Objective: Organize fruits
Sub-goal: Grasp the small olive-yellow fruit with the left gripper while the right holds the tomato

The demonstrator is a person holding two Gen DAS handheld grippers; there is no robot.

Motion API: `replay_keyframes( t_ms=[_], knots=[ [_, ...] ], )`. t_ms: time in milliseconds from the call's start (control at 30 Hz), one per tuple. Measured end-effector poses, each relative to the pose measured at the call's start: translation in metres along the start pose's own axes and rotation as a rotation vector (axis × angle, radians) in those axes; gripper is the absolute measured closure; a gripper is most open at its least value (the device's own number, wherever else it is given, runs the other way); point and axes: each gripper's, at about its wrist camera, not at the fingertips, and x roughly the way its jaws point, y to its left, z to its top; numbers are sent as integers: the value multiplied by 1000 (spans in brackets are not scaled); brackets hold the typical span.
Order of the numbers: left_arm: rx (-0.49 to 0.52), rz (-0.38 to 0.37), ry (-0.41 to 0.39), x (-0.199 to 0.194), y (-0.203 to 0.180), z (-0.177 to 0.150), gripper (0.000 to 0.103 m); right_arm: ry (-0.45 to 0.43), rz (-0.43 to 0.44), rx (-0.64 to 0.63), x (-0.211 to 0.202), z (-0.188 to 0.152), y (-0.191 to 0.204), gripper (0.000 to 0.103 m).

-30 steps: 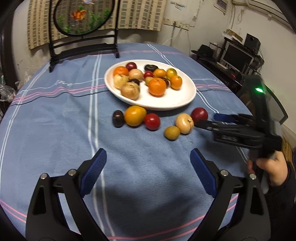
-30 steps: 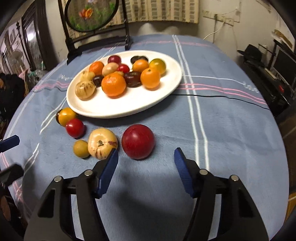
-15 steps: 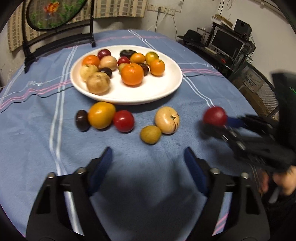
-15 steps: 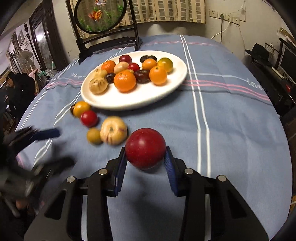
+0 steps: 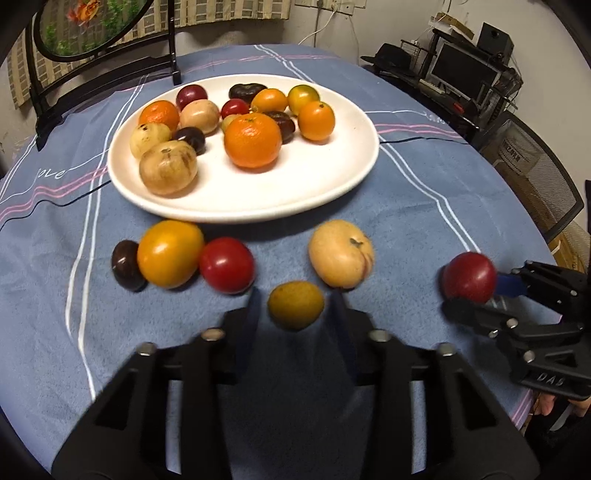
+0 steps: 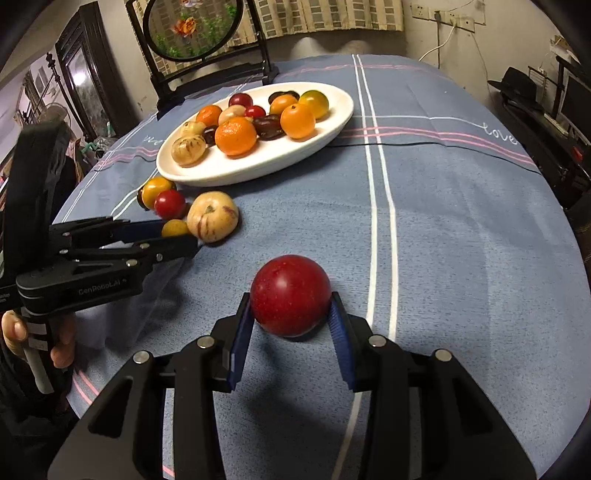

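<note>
A white plate [image 5: 332, 184] with several fruits sits on the blue cloth; it also shows in the right wrist view [image 6: 258, 166]. My right gripper [image 6: 291, 317] is shut on a red plum [image 6: 290, 293], held just above the cloth; the plum also shows in the left wrist view [image 5: 469, 277]. My left gripper [image 5: 295, 306] stands around a small yellow-green fruit [image 5: 295, 304], its jaws close beside it; contact is blurred. A pale peach-like fruit [image 5: 341, 253], a red fruit [image 5: 227, 264], an orange-yellow fruit [image 5: 170, 253] and a dark plum [image 5: 125, 264] lie in front of the plate.
A black stand with a round painted screen [image 5: 85, 29] stands at the table's far edge. A desk with a monitor [image 5: 465, 74] and a mesh chair [image 5: 535, 177] are to the right of the table.
My left gripper moved forward and narrowed around the small yellow-green fruit. My right gripper closed on the red plum and carried it right, away from the other loose fruits.
</note>
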Motion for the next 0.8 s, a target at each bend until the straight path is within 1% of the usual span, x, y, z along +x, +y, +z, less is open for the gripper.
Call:
replay_keyframes(
  t_ms=[233,367,467,600,800],
  knots=[
    [-8,-38,-18,-7,2,-4,73,11,-22,1,5,5,4,60],
    [-11,-65,-47,-23,4,-10,73,-8,-50,-23,8,7,8,60],
    [-13,-80,-68,-38,7,-17,73,-9,-67,-10,7,6,9,61],
    [-38,-102,-94,-56,17,-26,74,-14,-92,24,-1,3,12,61],
    [-68,-114,-140,-77,35,-33,74,-48,-105,23,-18,3,30,61]
  ],
)
